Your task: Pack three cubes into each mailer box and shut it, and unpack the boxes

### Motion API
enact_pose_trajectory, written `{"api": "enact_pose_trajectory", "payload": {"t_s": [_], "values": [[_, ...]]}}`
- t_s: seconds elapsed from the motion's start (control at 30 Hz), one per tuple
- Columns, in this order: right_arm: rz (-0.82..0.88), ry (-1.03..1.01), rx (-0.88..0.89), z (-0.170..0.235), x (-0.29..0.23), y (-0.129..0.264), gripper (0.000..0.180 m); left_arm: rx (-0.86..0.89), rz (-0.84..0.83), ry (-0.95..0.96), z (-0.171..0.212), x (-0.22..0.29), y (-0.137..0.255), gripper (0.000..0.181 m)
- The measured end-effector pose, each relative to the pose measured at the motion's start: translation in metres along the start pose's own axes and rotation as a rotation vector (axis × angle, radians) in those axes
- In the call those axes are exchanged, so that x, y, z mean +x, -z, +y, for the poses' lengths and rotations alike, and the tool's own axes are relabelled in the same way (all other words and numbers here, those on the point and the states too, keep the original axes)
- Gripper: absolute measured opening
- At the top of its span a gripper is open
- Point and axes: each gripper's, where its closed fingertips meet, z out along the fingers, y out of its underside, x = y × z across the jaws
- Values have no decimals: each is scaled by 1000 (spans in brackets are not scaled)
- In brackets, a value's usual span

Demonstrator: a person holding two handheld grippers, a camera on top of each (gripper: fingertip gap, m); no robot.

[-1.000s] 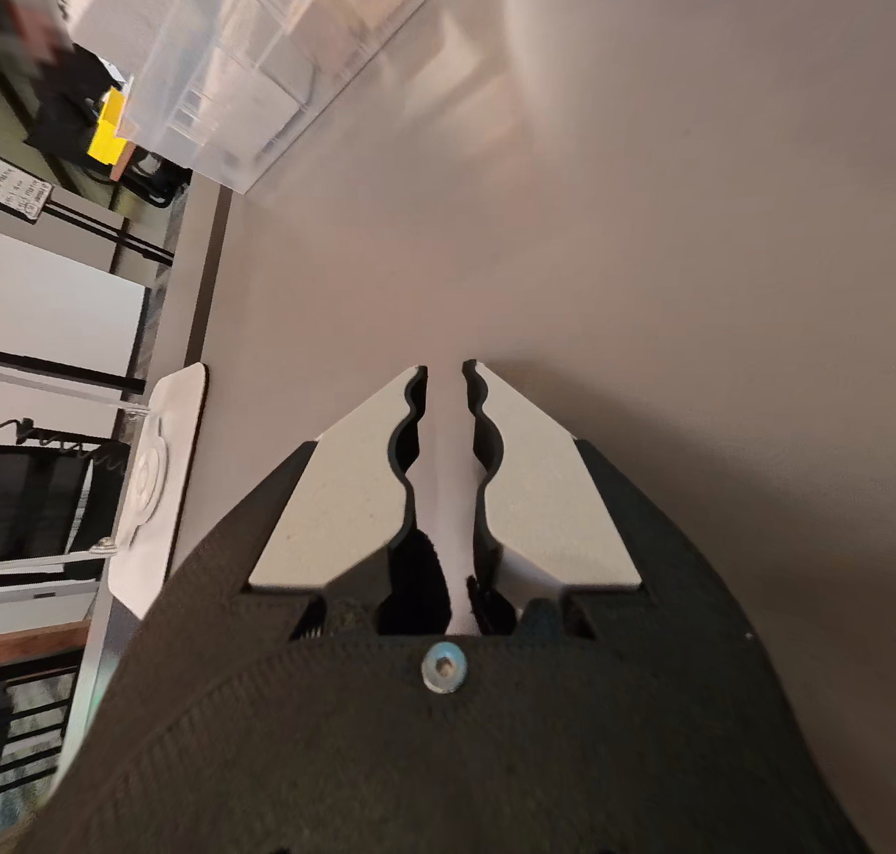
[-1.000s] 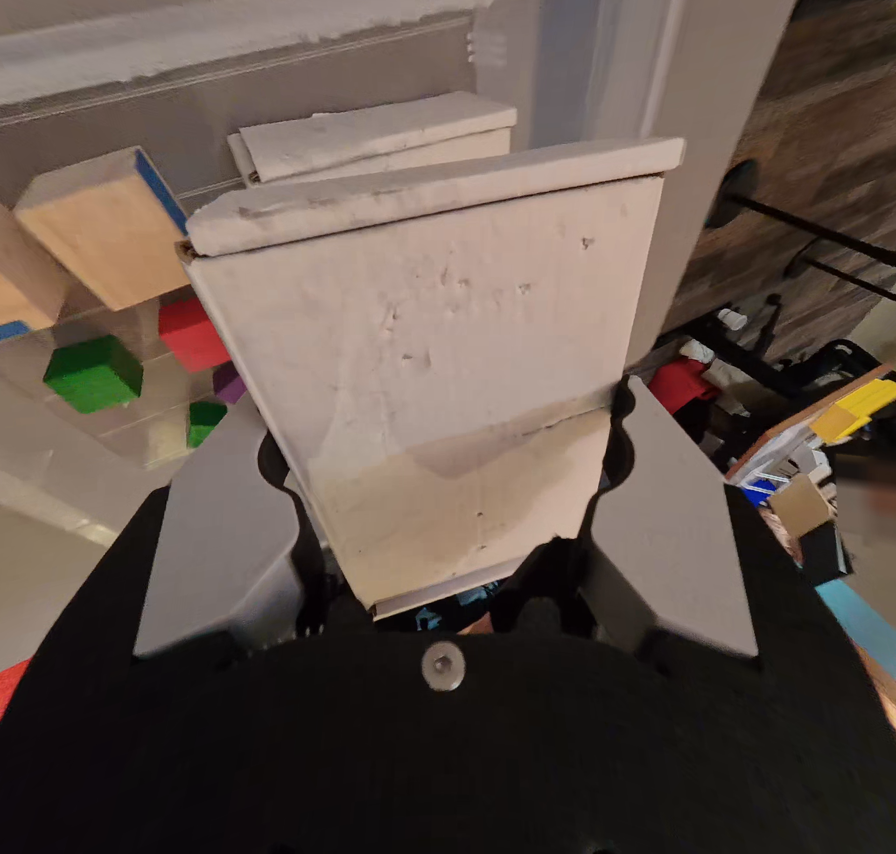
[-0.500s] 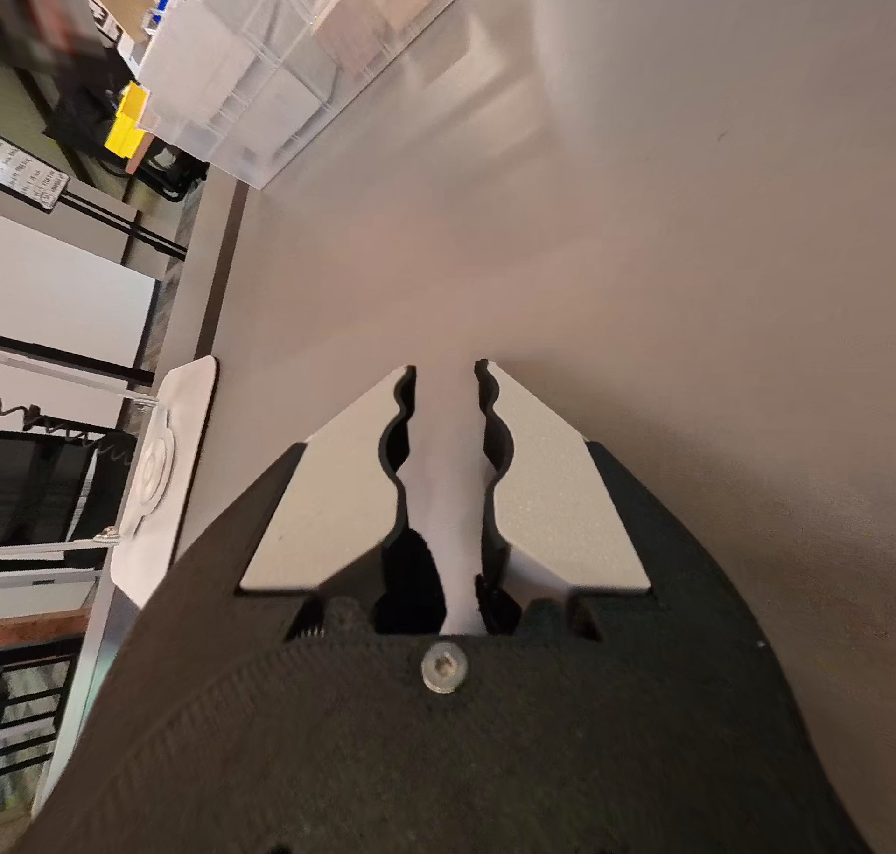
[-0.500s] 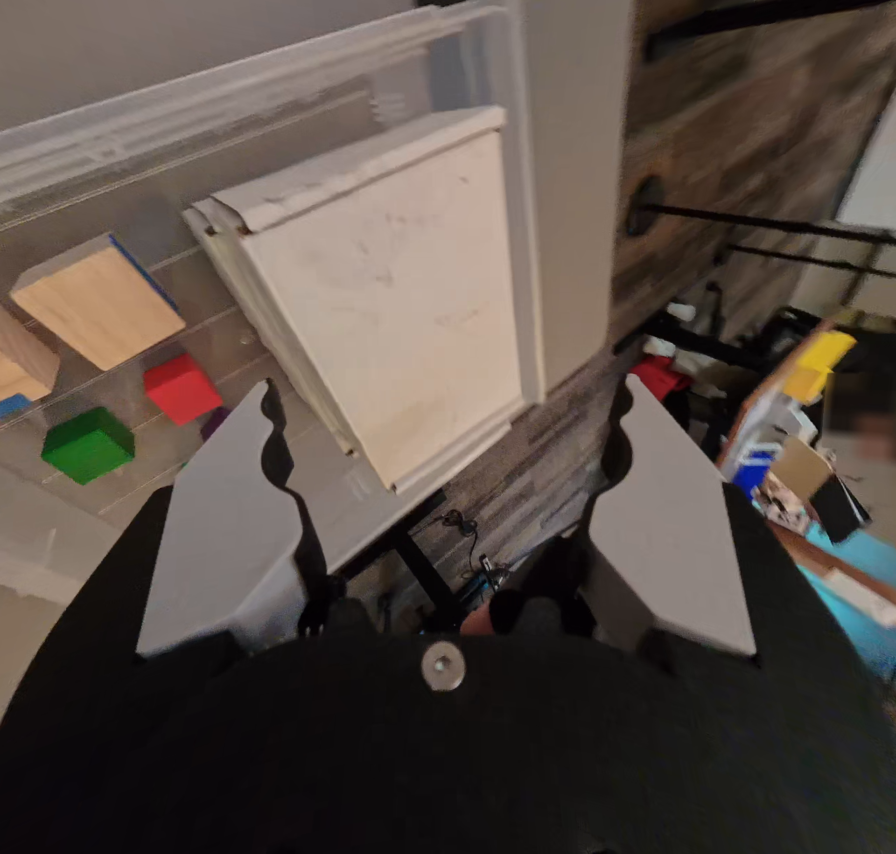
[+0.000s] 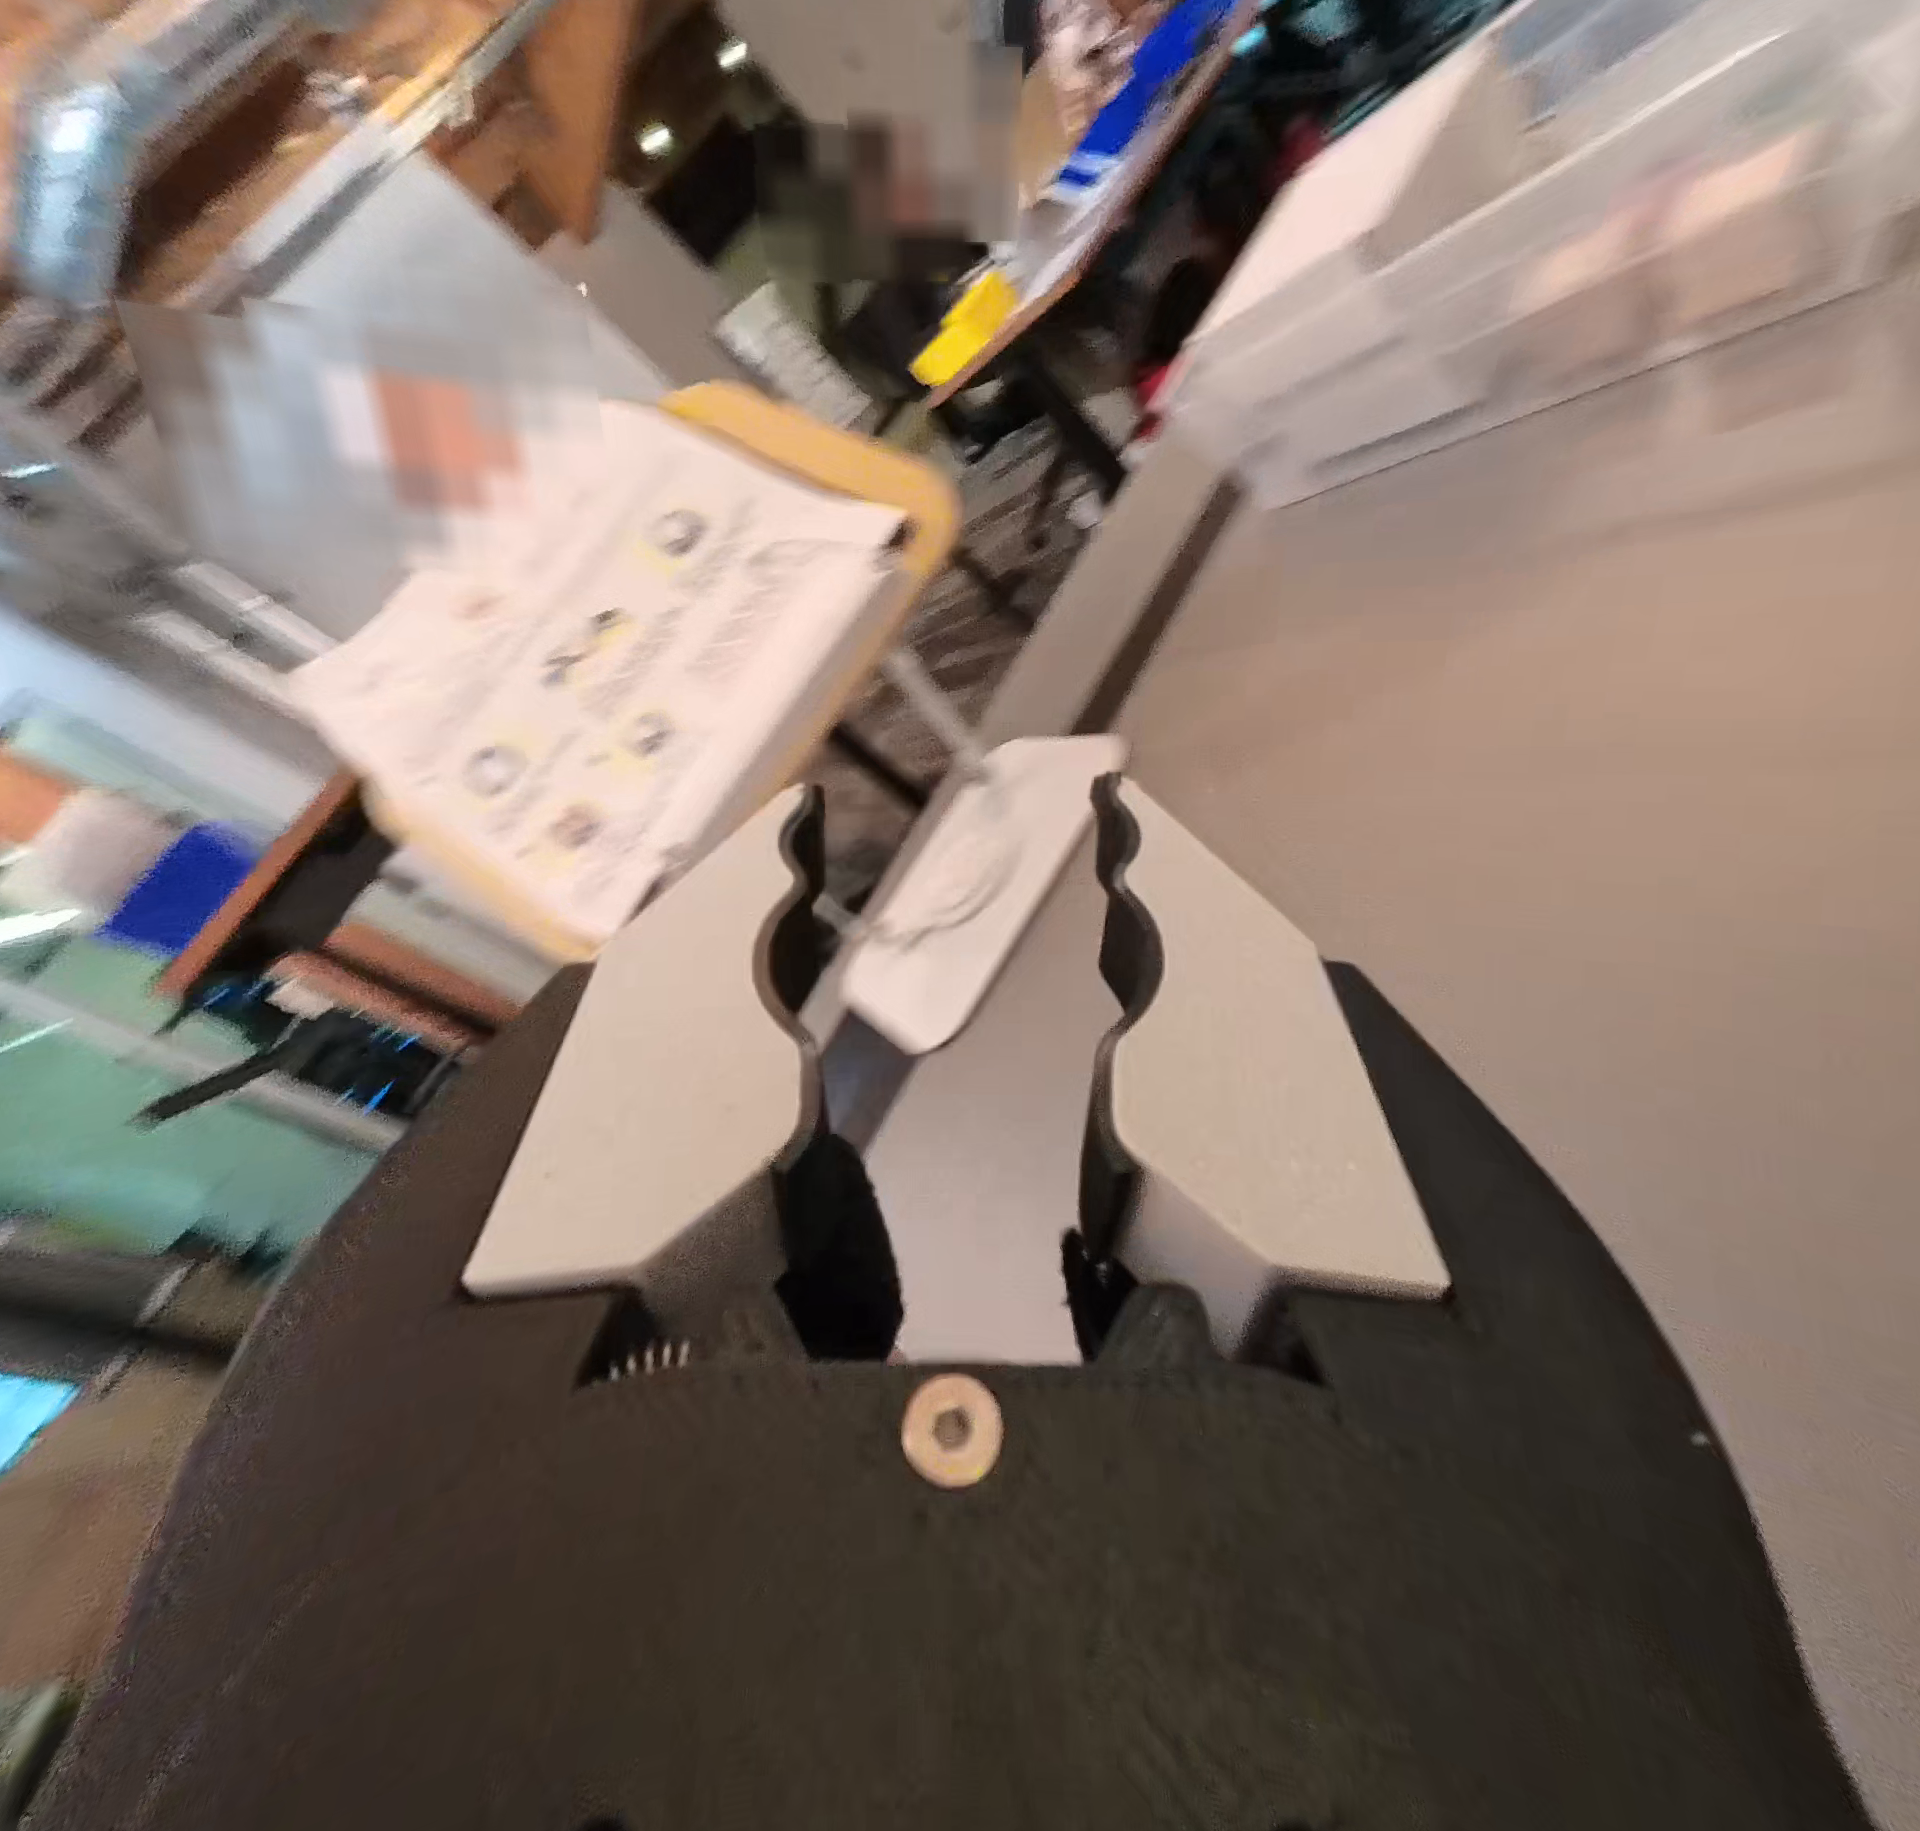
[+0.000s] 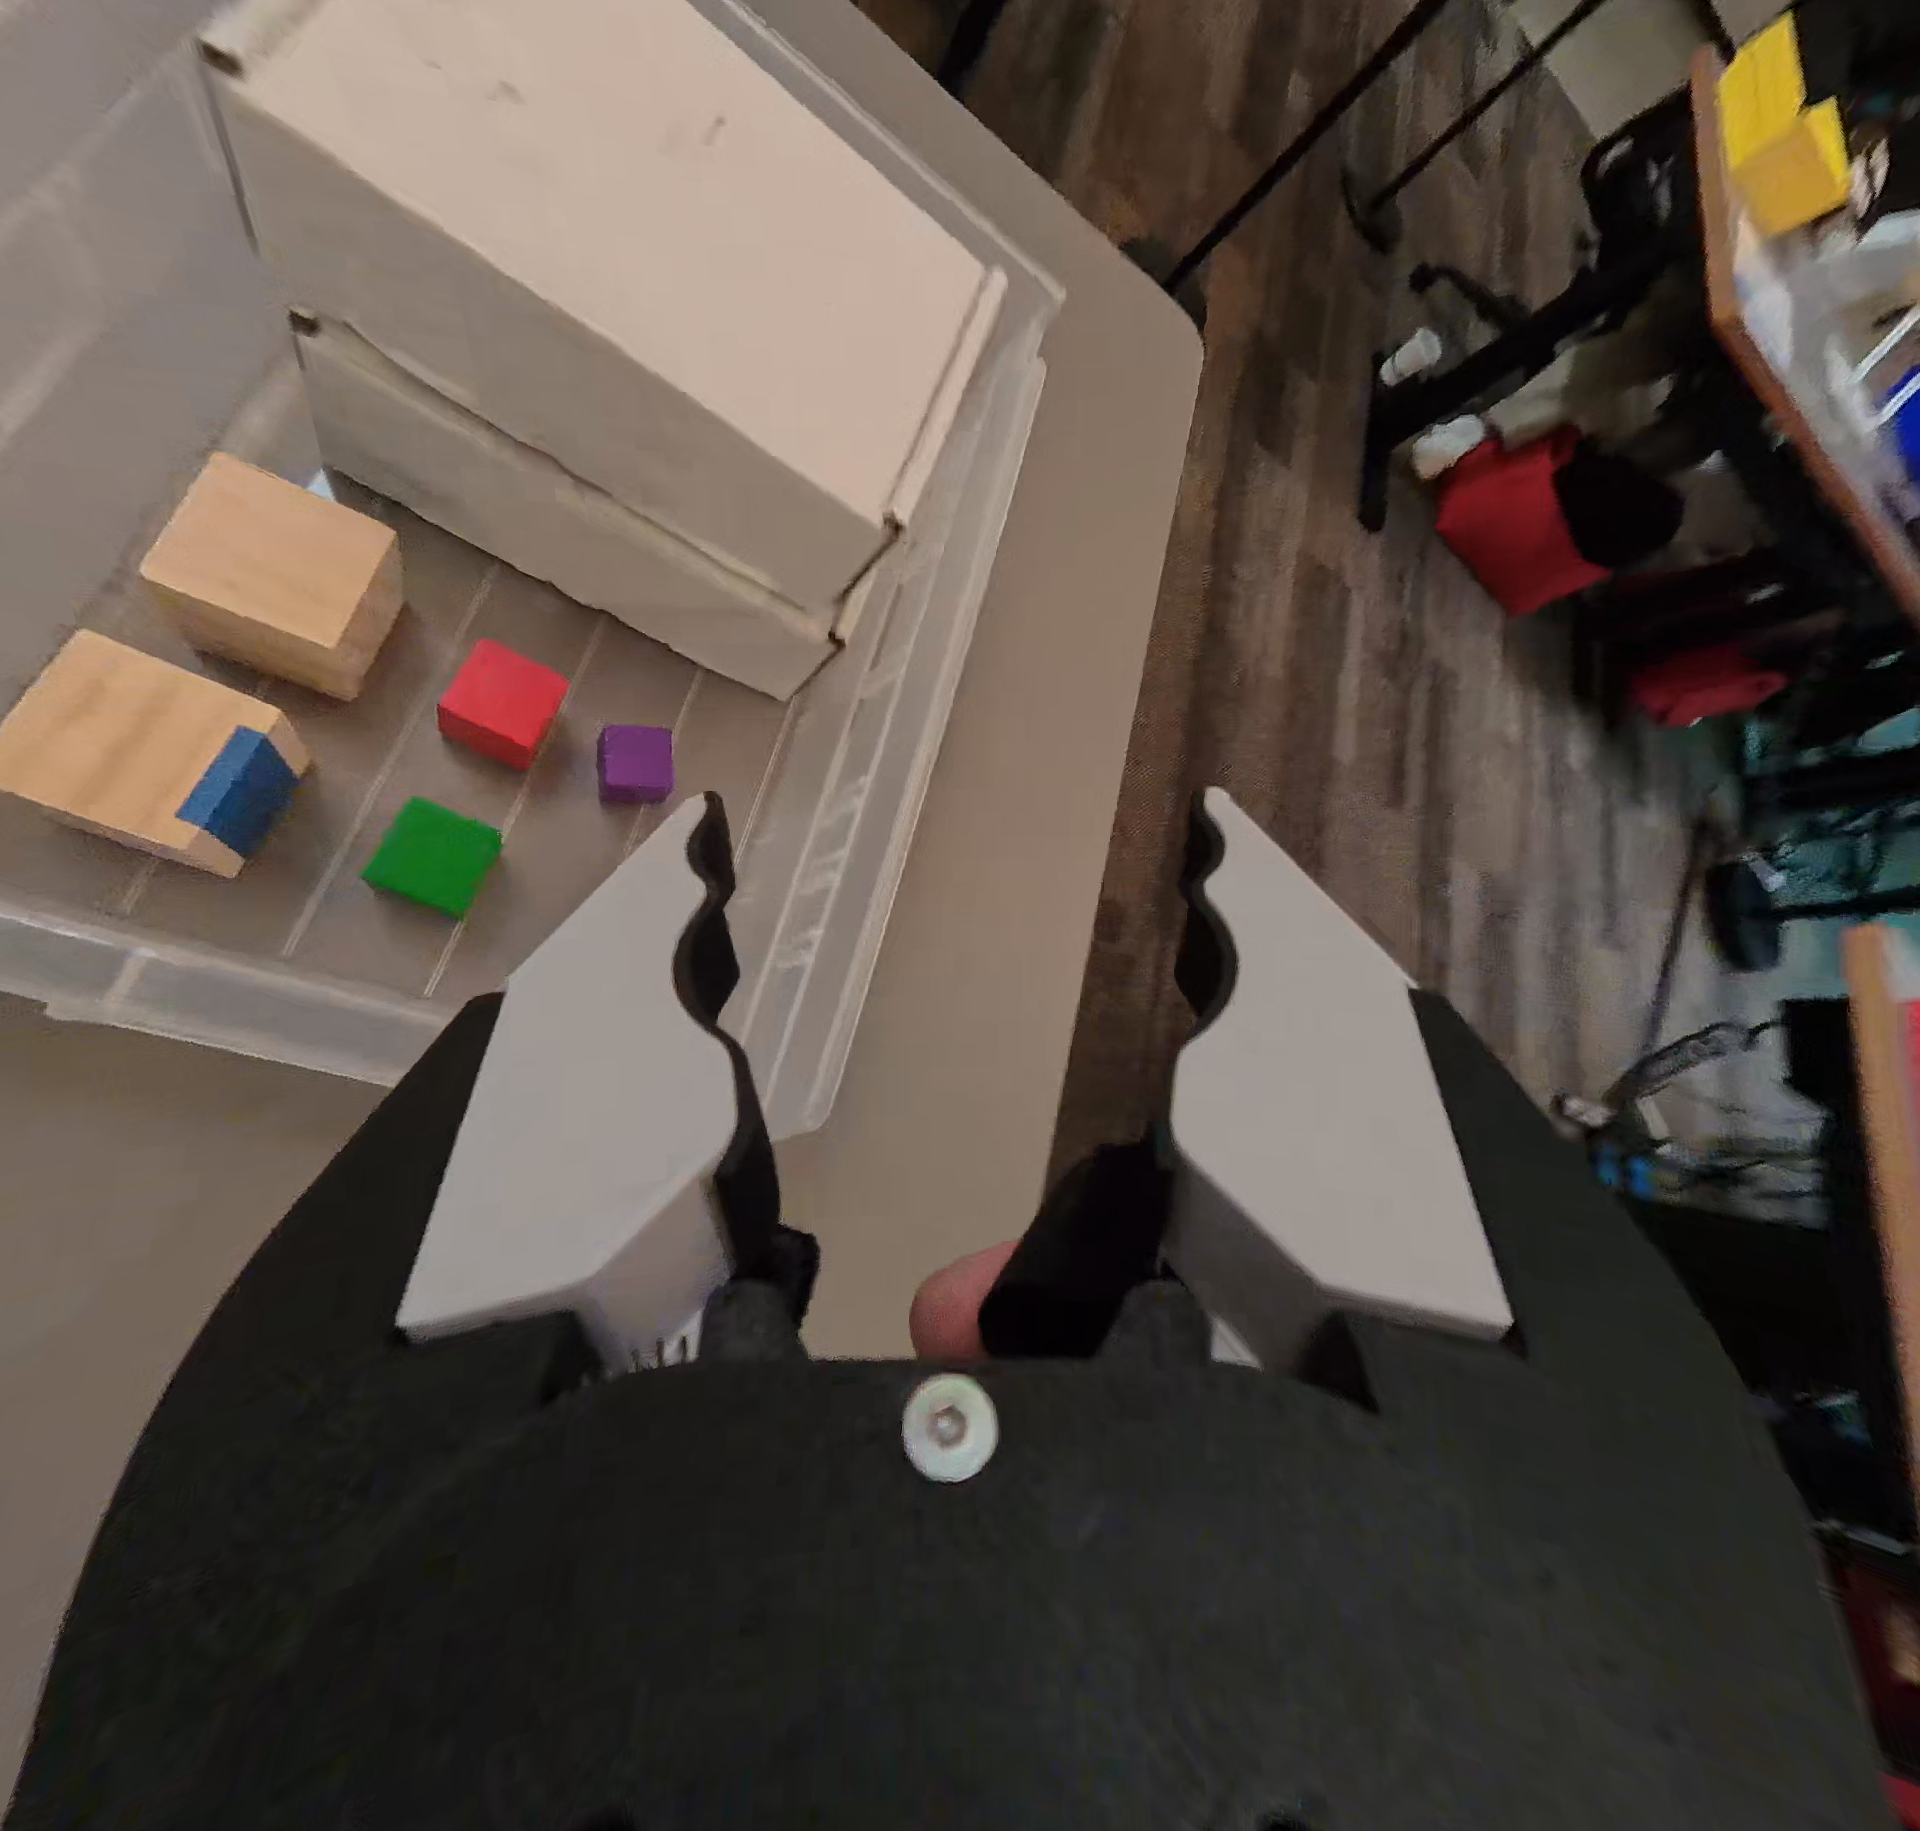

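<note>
Two mailer boxes [image 6: 613, 254] stacked shut at the back of the clear bin [image 6: 904, 805] | cubes: green [image 6: 431, 856], red [image 6: 502, 703], purple [image 6: 634, 763] in front of the boxes | right gripper [image 6: 956, 825] spread wide, empty, right of bin; left gripper [image 5: 956, 815] parted, empty | I'd lift the top box squarely by its sides | grey table [image 6: 987, 950], cluttered workshop.

Both my units look the same build. Left gripper [image 5: 956, 805]: matte black textured body, two pale grey wedge fingers [image 5: 665, 1064] with wavy black inner edges, one silver hex screw [image 5: 952, 1431] at bottom centre, small spring coil lower left of the fingers. Right gripper [image 6: 956, 815]: identical black shell, grey fingers [image 6: 1320, 1085], same screw [image 6: 949, 1425].
</note>
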Motion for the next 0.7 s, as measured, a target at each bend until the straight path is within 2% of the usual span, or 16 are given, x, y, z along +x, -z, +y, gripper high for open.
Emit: {"api": "enact_pose_trajectory", "payload": {"t_s": [0.13,0.23,0.3,0.37,0.47,0.63,0.7], "values": [[-14,-82,16,34,-3,-9,73,-212,-189,4,51,-96,44,55],[-14,-123,-18,57,-6,-21,67,-471,-276,56,126,-146,93,66],[-33,-145,-26,64,-12,-28,70,-583,-335,147,173,-164,128,68],[-28,-158,-38,71,-14,-35,70,-696,-357,260,219,-166,159,73],[-58,-194,-49,78,-19,-44,67,-748,-384,419,264,-159,190,71],[-226,-282,2,77,-41,-56,25,-770,-372,661,317,-130,209,70],[-250,-311,40,74,-44,-60,10,-729,-354,730,324,-118,206,55]]}}
